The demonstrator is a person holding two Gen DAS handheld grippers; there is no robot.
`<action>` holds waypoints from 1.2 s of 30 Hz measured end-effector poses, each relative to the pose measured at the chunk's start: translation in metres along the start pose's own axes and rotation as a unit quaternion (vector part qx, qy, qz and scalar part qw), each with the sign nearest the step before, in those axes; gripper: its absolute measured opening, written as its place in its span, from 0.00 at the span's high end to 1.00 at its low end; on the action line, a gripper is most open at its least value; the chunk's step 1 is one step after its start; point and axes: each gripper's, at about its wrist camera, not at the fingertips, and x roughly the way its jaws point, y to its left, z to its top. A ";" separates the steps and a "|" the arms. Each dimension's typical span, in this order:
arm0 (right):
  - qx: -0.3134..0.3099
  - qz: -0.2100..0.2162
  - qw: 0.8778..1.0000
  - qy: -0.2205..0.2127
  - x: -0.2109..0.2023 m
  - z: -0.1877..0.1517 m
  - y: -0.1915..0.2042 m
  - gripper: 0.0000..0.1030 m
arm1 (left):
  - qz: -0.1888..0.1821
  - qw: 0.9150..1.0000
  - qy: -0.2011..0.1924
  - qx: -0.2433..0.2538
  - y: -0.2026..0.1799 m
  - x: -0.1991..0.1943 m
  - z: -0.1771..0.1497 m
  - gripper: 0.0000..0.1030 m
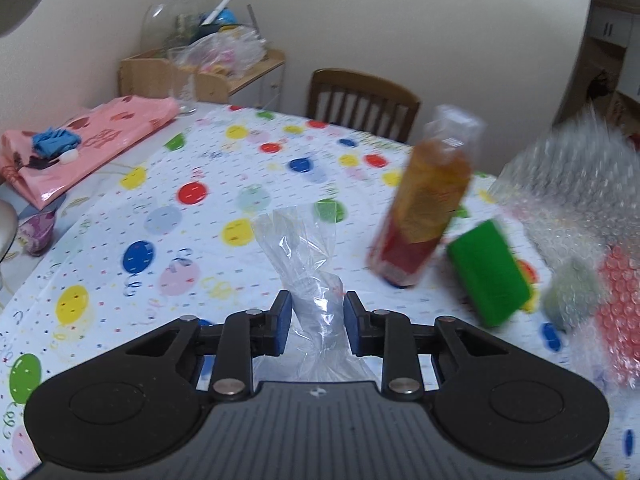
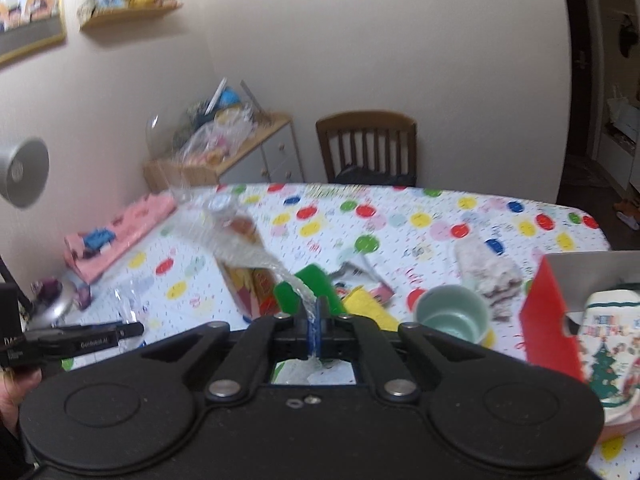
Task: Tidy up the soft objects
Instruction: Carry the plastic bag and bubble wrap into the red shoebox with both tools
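Observation:
My left gripper (image 1: pixel 314 316) is open, its blue pads on either side of a crumpled clear plastic bag (image 1: pixel 308 264) that lies on the dotted tablecloth (image 1: pixel 160 216). My right gripper (image 2: pixel 318 312) is shut on a sheet of bubble wrap (image 2: pixel 244 248), which stretches up and left from the pads; the same bubble wrap (image 1: pixel 568 208) shows at the right of the left wrist view. An orange and red bottle (image 1: pixel 424 208) in clear wrap leans beside a green sponge (image 1: pixel 488 272). The green sponge (image 2: pixel 316 284) also lies just beyond my right gripper.
A pink bag (image 1: pixel 92 144) with a blue cloth (image 1: pixel 54 142) lies at the far left. A green mug (image 2: pixel 452 312), a grey towel (image 2: pixel 488 268), a red box (image 2: pixel 552 320), a Christmas mug (image 2: pixel 612 340) and a yellow sponge (image 2: pixel 368 304) sit on the right. A wooden chair (image 1: pixel 362 102) stands behind the table.

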 end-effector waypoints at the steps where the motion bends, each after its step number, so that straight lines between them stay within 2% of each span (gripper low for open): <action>1: 0.006 -0.001 1.000 -0.007 -0.007 0.001 -0.006 0.99 | -0.008 1.000 -0.002 0.002 -0.006 -0.004 0.001 0.73; 9: 0.055 -0.022 0.997 -0.056 -0.063 0.005 -0.061 0.99 | -0.082 0.996 -0.018 0.038 -0.075 -0.034 0.014 0.73; 17: 0.099 -0.068 0.988 -0.100 -0.111 0.000 -0.131 0.99 | -0.154 0.984 -0.037 0.079 -0.157 -0.055 0.023 0.73; 26: 0.127 -0.111 0.978 -0.125 -0.144 -0.012 -0.203 0.99 | -0.202 0.971 -0.034 0.125 -0.251 -0.050 0.023 0.73; 36: 0.156 -0.129 0.971 -0.129 -0.144 -0.019 -0.280 0.99 | -0.235 0.958 -0.024 0.165 -0.351 -0.027 0.019 0.73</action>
